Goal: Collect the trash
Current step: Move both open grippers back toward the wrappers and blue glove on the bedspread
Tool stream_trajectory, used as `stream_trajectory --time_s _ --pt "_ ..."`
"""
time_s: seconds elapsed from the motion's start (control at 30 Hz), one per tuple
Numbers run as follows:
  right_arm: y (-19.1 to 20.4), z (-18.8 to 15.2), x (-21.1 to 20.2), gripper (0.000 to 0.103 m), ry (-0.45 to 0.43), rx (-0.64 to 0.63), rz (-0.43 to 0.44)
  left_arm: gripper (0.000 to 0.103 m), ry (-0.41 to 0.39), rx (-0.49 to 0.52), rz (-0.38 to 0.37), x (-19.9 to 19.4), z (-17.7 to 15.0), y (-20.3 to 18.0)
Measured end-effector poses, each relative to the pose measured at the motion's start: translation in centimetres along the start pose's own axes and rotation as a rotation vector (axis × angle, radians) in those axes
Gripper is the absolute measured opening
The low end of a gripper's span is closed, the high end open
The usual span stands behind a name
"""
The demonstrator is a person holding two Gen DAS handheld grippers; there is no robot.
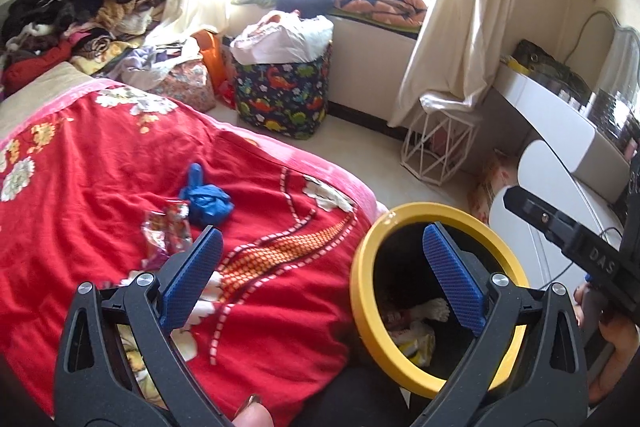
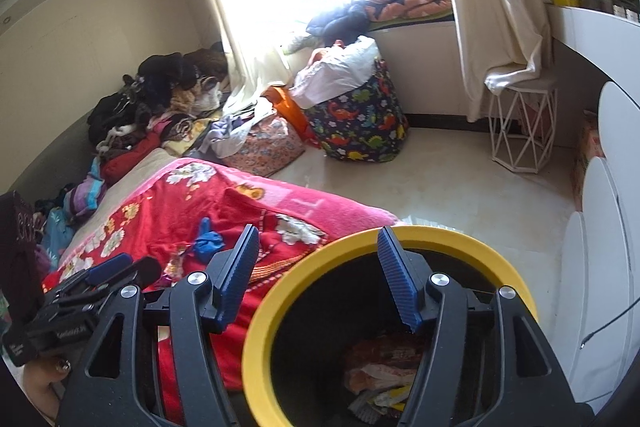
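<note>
One trash bin with a yellow rim is seen standing just beside the foot corner of the bed, and everything else is placed from it. Inside the bin, several crumpled wrappers are seen lying at the bottom; their exact number cannot be told. On the red flowered blanket, left of the bin in the left wrist view, two pieces of trash are counted: one crumpled blue piece and, touching it on its near side, one shiny red wrapper.

Two grippers are counted. The left gripper is held with its jaws spread wide and nothing between them, one finger over the blanket and the other over the bin's mouth. The right gripper is also held apart and empty, one finger above the bin's opening and the other over the blanket just left of the rim.

Beyond the bin, near the window, one dinosaur-print basket is seen on the floor, and to the right of that one white wire stool is seen under the curtain.
</note>
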State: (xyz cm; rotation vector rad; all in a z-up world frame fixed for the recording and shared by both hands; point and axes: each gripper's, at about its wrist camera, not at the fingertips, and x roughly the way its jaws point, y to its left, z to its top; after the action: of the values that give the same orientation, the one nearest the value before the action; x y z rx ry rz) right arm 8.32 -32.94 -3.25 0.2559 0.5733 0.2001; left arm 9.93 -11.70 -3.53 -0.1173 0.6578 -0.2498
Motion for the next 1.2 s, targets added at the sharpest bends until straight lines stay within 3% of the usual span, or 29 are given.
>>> stream_trajectory --time_s 0.27,0.8,1.2 --pt "3.1 0.5 0.6 0.064 -0.012 -0.05 0.038 0.092 -0.03 -0.057 0.047 -1.1 0.3 2.9" --pt "9.3 -0.3 4.2 0.064 0.065 -0.189 0.114 0.092 -0.045 -0.132 0.133 -2.2 0.4 8.7" --pt "13.7 -1.4 8.8 0.064 0.15 -0.279 0.152 0.092 0.038 -0.215 0.204 -1.2 -1.3 15.1"
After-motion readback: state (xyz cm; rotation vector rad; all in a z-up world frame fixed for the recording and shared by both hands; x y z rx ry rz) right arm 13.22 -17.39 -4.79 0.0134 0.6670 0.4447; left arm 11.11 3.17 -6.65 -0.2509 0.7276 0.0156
